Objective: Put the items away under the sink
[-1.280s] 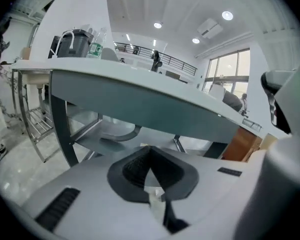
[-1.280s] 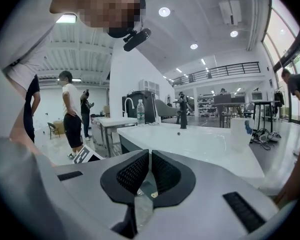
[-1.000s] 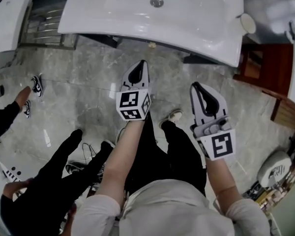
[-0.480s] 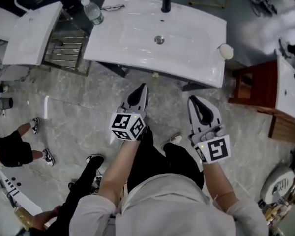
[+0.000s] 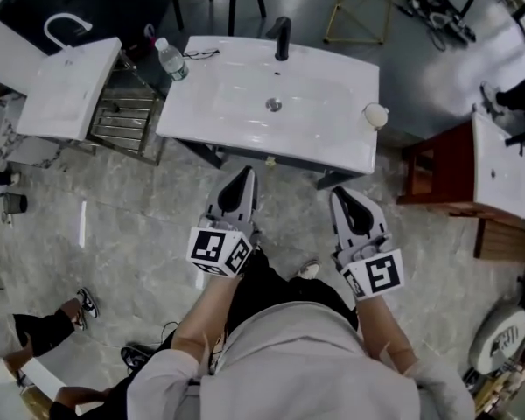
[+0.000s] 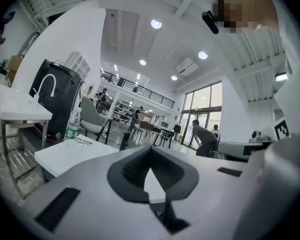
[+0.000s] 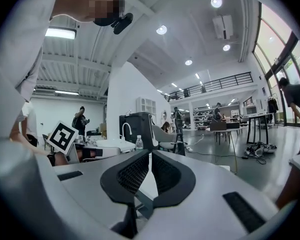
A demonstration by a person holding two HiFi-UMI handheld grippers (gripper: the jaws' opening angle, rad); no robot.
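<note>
The white sink [image 5: 236, 103] stands ahead of the person. The left tool [image 5: 243, 180] and the right tool [image 5: 346, 201] are held side by side short of its front edge, each with jaws together and nothing between them. On the sink's top, a water bottle [image 5: 171, 59] stands at the rear left corner, a round white item [image 5: 375, 115] sits near the front right corner, and glasses [image 5: 201, 54] lie just beside the bottle.

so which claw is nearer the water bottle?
Left. The left claw is in front of the sink, diagonally off the water bottle; the right claw is farther right.
</note>
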